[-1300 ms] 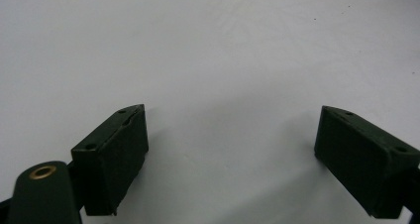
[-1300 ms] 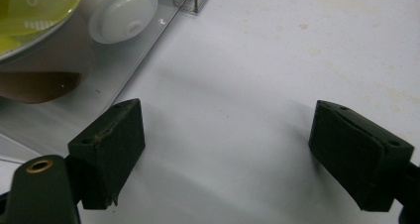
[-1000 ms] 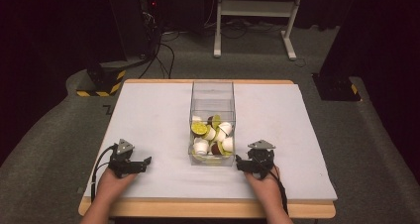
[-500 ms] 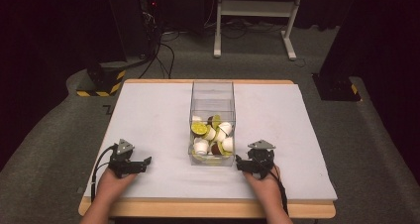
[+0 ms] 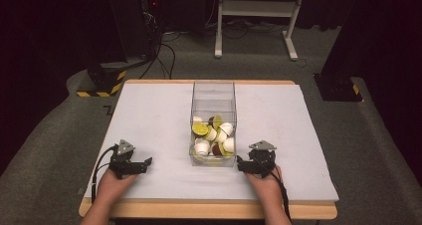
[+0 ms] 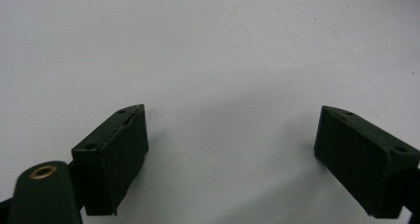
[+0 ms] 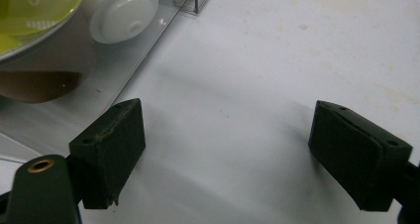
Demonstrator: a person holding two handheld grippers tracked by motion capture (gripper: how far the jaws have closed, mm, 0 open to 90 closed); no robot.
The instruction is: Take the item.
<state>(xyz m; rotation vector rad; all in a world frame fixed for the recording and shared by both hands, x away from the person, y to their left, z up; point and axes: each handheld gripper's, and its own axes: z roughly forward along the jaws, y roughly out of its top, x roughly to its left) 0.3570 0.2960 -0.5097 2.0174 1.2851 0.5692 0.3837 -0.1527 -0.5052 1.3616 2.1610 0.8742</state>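
Nothing had started, by my read: white table (image 5: 149,115) carried one clear box (image 5: 213,93) at centre, everything inside it at the near end. Roughly nine capsules (image 5: 215,134) in there: about five white, two brown, two lime; pile overlapped, so count was loose. Left gripper (image 5: 144,164) sat well left of the box, right gripper (image 5: 241,165) just beside its near right corner. Both were spread wide, holding nothing.
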